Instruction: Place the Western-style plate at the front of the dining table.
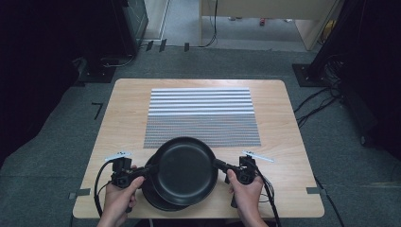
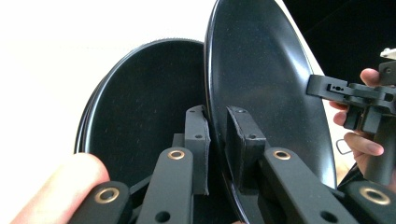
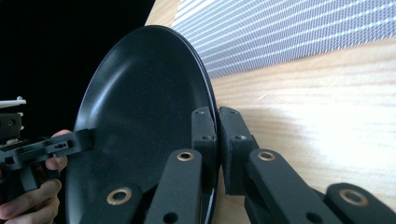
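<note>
I hold a black plate [image 1: 184, 169] by two opposite edges, a little above a stack of black plates [image 1: 158, 201] near the table's front edge. My left gripper [image 1: 147, 170] is shut on the plate's left rim. In the left gripper view its pads [image 2: 198, 140] clamp the rim of the held plate [image 2: 261, 79], with the stack [image 2: 144, 107] behind. My right gripper [image 1: 218, 164] is shut on the right rim. In the right gripper view the gripper [image 3: 216, 122] pinches the plate [image 3: 140, 121] edge-on, tilted off the table.
A grey-and-white striped placemat [image 1: 202, 116] lies in the middle of the wooden table [image 1: 283, 156], just beyond the plates. Dark carpet, cables and stands surround the table. Bare wood lies to the left and right of the mat.
</note>
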### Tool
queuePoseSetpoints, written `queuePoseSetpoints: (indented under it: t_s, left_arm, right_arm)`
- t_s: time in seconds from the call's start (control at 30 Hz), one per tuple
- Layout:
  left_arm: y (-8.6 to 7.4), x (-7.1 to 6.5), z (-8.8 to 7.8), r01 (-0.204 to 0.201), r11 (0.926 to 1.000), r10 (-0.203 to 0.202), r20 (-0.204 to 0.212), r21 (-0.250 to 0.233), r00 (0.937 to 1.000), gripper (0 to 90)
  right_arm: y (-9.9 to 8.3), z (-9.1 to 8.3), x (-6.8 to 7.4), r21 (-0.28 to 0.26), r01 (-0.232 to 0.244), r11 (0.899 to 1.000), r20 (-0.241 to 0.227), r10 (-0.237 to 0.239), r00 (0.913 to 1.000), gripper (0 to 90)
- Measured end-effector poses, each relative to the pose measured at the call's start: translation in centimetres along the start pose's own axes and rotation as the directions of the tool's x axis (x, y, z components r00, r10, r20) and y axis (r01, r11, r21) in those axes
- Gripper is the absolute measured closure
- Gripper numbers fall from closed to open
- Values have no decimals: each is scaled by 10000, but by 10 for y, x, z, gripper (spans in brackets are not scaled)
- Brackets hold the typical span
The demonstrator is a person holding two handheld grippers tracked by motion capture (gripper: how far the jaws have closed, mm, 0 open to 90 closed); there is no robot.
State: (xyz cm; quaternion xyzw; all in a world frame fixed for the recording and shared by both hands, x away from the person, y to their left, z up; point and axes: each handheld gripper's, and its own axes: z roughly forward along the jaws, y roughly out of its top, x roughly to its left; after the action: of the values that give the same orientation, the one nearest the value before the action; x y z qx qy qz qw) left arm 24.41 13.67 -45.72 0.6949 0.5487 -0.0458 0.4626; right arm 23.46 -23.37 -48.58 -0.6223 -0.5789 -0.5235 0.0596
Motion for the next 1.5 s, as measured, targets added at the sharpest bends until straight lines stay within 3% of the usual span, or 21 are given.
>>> queuePoseSetpoints:
  t_s: [0.13, 0.77, 1.23, 1.5]
  left_arm:
    - [10, 0, 6, 51, 9998, -53, 111, 192, 9999, 796]
    - [74, -6, 27, -32, 10000, 30, 254, 65, 9997, 799]
    - [111, 1, 53, 253, 9996, -257, 439, 100, 9987, 800]
    - [133, 4, 65, 284, 9995, -287, 197, 142, 9994, 799]
  right_arm:
    - [12, -2, 0, 5, 68, 10000, 76, -68, 9999, 864]
    - [79, 6, -1, -178, 263, 9995, 132, -261, 9996, 862]
    - [130, 14, -3, -207, 652, 9977, 482, -641, 9968, 860]
    - [148, 23, -7, -146, 678, 9976, 579, -668, 9961, 860]
